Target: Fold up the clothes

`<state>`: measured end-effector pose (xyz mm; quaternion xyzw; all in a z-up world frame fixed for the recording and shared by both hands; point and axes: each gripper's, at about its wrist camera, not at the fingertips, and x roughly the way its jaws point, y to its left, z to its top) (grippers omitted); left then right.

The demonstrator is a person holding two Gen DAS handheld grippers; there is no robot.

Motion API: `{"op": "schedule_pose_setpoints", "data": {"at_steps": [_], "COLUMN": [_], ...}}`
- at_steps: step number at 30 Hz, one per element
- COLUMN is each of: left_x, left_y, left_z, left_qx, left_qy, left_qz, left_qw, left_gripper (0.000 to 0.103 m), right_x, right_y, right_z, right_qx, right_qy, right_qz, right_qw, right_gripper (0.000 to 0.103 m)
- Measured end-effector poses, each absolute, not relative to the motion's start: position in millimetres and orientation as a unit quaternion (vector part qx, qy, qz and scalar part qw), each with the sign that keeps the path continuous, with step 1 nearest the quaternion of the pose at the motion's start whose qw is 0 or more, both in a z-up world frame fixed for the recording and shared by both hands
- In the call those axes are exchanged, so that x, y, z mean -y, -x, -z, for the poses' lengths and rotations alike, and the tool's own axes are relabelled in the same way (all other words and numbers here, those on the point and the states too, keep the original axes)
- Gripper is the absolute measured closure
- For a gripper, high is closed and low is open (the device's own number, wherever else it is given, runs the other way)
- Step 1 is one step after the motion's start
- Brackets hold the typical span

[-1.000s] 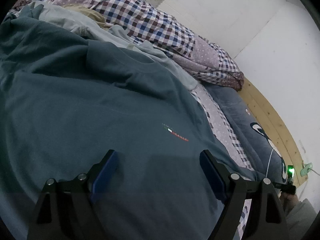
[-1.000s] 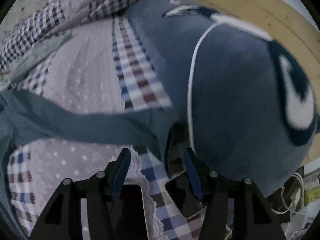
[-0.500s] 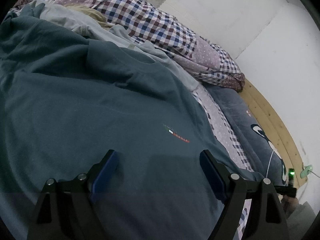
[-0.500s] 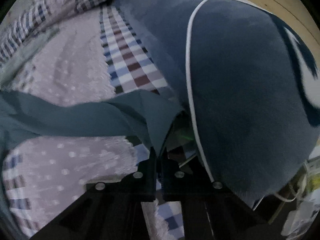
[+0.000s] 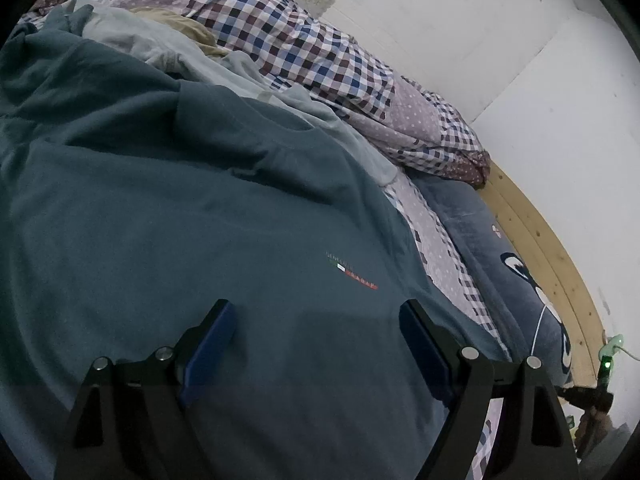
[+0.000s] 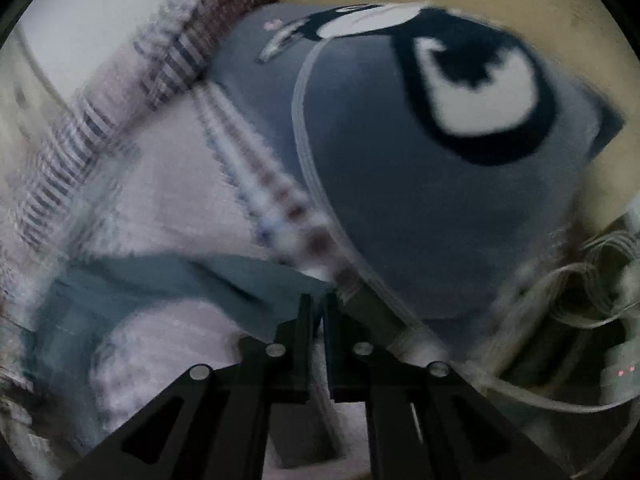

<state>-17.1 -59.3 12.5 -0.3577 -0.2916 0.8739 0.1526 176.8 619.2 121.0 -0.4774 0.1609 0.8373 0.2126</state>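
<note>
The teal shirt (image 5: 200,240) lay spread across the bed, filling the left and middle of the left view. The left gripper (image 5: 316,316) hovered over it, jaws wide apart and empty. The right gripper (image 6: 318,308) pinched the shirt's edge at lower centre, its jaws easing slightly apart, beside a blue pillow (image 6: 400,180).

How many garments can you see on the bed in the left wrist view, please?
3: a teal T-shirt spread in front, a pale blue-grey garment bunched behind it, and a tan one peeking out beyond that. More may be hidden underneath.
</note>
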Motion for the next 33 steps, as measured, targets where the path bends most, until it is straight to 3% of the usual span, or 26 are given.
{"op": "schedule_pose_setpoints", "data": {"at_steps": [1, 4, 5, 6, 14, 25, 30, 33], "left_x": [59.3, 59.3, 59.3, 59.2, 58.6, 56.5, 56.8, 57.6], "left_y": [17.0, 17.1, 17.1, 17.0, 17.4, 18.5, 18.4, 18.4], "left_z": [-12.7, -12.9, -12.9, -12.9, -14.1, -13.8, -14.0, -13.8], "left_qx": [0.292, 0.291, 0.291, 0.290, 0.291, 0.286, 0.287, 0.289], "left_qy": [0.358, 0.357, 0.358, 0.358, 0.358, 0.358, 0.358, 0.358], "left_qz": [-0.874, -0.874, -0.874, -0.875, -0.875, -0.876, -0.876, -0.875], "left_qw": [0.153, 0.152, 0.152, 0.151, 0.150, 0.149, 0.150, 0.151], "left_gripper": [0.016, 0.016, 0.016, 0.016, 0.016, 0.016, 0.016, 0.016], "right_x": [-615.1, -595.1, -585.5, -576.4, -515.6, -539.1, -545.3, -546.8], "right_y": [-177.6, -180.8, -179.2, -176.8, -158.6, -142.8, -133.5, -133.2], "right_z": [-119.5, -116.7, -115.2, -113.5, -49.0, 2.1, 1.0, -15.7], "right_qx": [-0.141, -0.081, -0.056, -0.025, 0.287, 0.344, 0.340, 0.304], "right_qy": [0.482, 0.486, 0.490, 0.495, 0.532, 0.552, 0.551, 0.549], "right_qz": [-0.838, -0.847, -0.850, -0.852, -0.785, -0.751, -0.753, -0.770], "right_qw": [0.216, 0.199, 0.185, 0.171, 0.134, 0.116, 0.119, 0.115], "right_gripper": [0.096, 0.074, 0.063, 0.059, 0.059, 0.064, 0.101, 0.102]}}
